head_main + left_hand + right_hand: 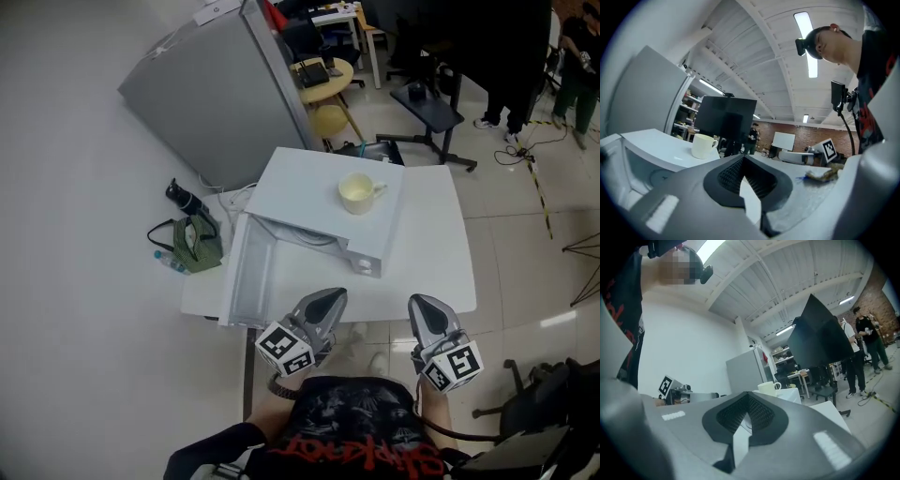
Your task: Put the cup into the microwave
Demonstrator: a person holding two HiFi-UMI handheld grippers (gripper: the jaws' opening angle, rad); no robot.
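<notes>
A cream cup (pixel 359 193) stands upright on top of the white microwave (pixel 309 202), whose door (pixel 246 283) hangs open toward the left. The microwave sits on a white table (pixel 431 272). My left gripper (pixel 332 296) is at the table's near edge in front of the microwave, shut with nothing in it. Just right of it, my right gripper (pixel 418 303) is also shut and empty. The left gripper view shows its closed jaws (pixel 743 161) with the cup (pixel 703 145) beyond on the left. The right gripper view shows its closed jaws (pixel 748 401) with the cup (pixel 768 388) just above them.
A grey cabinet (pixel 220 94) stands behind the table at the left. A green bag (pixel 195 244) and a black bottle (pixel 186 199) lie on the floor to the left. A black stand (pixel 427 105), a round yellow table (pixel 323 75) and people (pixel 577 66) are farther back.
</notes>
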